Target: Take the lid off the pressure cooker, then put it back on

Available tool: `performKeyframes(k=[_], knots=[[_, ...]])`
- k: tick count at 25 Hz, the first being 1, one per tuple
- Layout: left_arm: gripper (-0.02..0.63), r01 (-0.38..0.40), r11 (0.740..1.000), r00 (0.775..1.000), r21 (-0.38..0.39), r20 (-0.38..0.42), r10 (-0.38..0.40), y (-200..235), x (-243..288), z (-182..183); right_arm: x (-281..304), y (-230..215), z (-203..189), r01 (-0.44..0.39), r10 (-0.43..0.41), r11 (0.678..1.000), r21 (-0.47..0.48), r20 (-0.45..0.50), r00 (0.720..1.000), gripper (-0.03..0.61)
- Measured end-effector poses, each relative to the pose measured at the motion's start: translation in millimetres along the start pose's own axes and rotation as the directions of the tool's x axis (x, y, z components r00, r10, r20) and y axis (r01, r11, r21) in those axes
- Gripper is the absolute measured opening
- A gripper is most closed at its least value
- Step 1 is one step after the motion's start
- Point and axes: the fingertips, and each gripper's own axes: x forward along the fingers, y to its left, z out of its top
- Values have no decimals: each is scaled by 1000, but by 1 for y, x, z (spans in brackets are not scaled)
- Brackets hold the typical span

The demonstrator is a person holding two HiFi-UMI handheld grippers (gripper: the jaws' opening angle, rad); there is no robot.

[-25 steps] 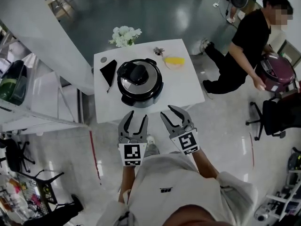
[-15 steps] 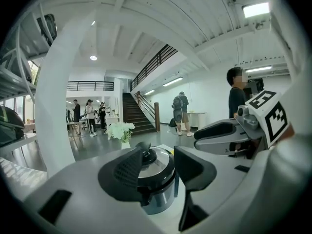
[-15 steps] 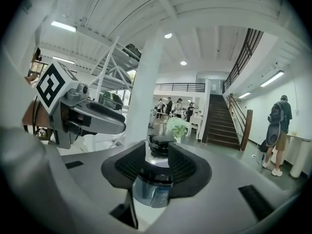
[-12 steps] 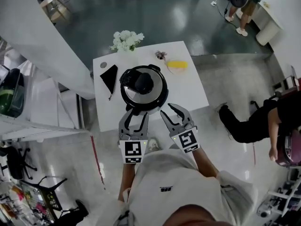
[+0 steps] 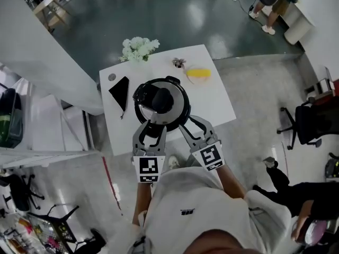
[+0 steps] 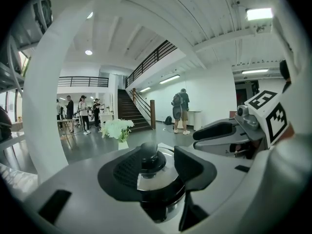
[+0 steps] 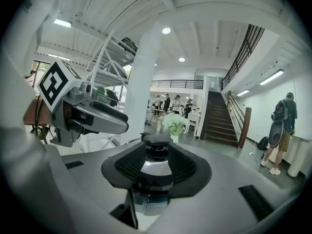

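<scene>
A bright hall with a polished grey floor lies all round a small white worktop; a staircase and several people stand far off in the gripper views.

The left tool and the right tool hover side by side at the near edge of the worktop, both aimed at the pressure cooker. The left tool's jaws have just been opening a little and stand a narrow way apart with nothing between them. The right tool's jaws are spread too, and likewise empty. Neither touches the cooker yet.

The cooker sits in the middle of the worktop, its lid still on. The lid is polished steel with a black handle on top. It looks stiff and fairly heavy, and the bare metal would likely be slippery. The black handle is the sensible place to grip. It will probably want a twist to unlock, so the other tool may need to steady the body.

Beyond the cooker lie a black folded piece, white flowers and a yellow thing.
</scene>
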Motion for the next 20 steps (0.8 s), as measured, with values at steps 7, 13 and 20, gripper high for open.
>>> performKeyframes(k=[7, 13, 20], knots=[[229, 21, 1000, 1000, -10, -22, -22, 6, 21, 4, 6, -12, -3, 11, -11, 1000, 9, -31, 999, 147], [239, 23, 1000, 997, -1, -72, -23, 9, 44, 3, 18, -25, -9, -8, 8, 1000, 13, -45, 999, 147], [253, 9, 1000, 989, 2, -147, -9, 15, 73, -4, 42, -41, -18, -79, 81, 996, 30, -66, 995, 147]])
